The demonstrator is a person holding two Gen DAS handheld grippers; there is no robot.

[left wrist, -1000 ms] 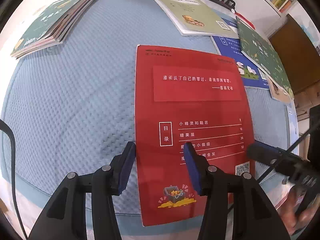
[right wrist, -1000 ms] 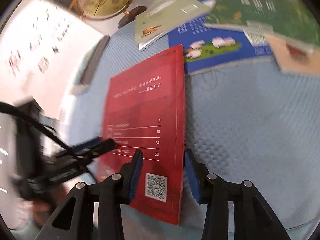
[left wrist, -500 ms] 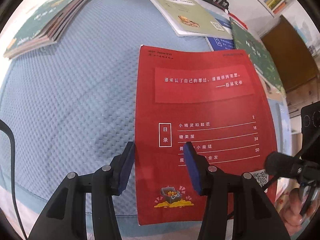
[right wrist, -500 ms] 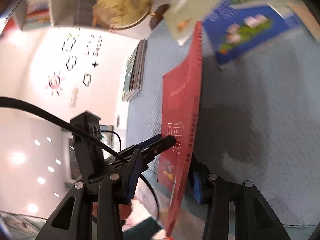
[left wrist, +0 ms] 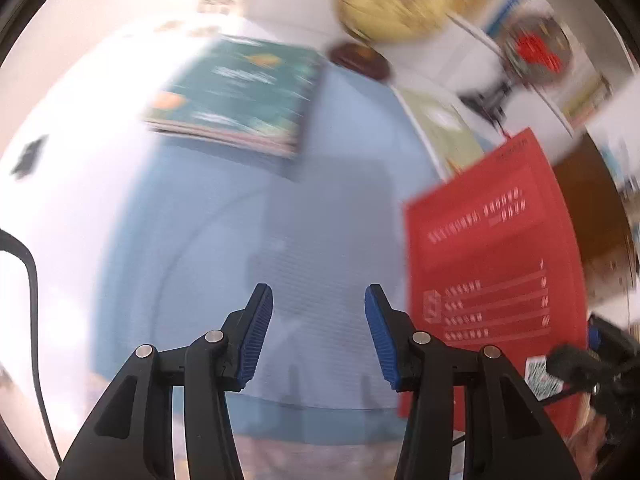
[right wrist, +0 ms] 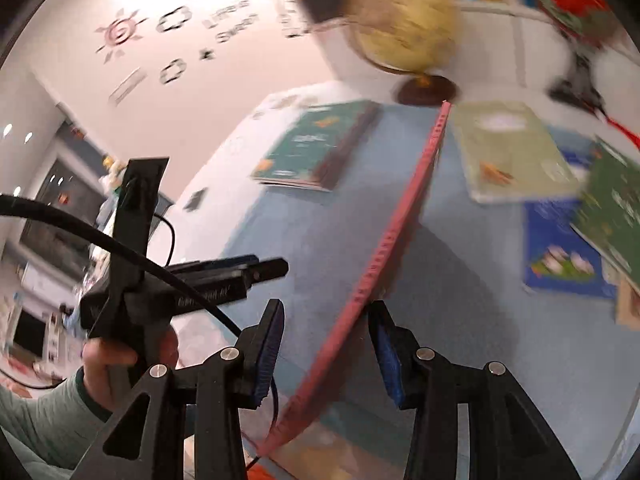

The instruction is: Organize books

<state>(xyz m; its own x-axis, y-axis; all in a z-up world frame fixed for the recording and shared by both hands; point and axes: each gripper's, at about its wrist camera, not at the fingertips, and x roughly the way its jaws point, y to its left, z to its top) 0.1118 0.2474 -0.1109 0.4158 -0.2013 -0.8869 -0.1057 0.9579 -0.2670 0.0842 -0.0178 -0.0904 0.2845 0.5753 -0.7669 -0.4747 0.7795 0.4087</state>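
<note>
A thin red book (left wrist: pixel 488 264) is tipped up off the blue quilted cloth (left wrist: pixel 224 240). In the right wrist view I see the book (right wrist: pixel 404 216) edge-on, its spine running between the jaws of my right gripper (right wrist: pixel 326 308). It leans on the right pad (right wrist: pixel 382 340), and a gap shows to the left pad (right wrist: pixel 270 348). My left gripper (left wrist: pixel 318 292) hangs open over bare cloth, left of the book, with nothing between its fingers. A stack of green books (left wrist: pixel 236 96) lies at the far left of the cloth. Both views are motion-blurred.
A pale green book (right wrist: pixel 508 152), a blue book (right wrist: pixel 556 248) and a dark green book (right wrist: pixel 616 208) lie at the far right. A globe (right wrist: pixel 404 28) on a wooden base stands behind the cloth. A person's hand (right wrist: pixel 116 364) holds the left gripper (right wrist: pixel 272 266).
The red book went from lying flat to standing tipped up on edge as the right gripper rose and rolled. The left gripper came off the book's left edge and moved left and up.
</note>
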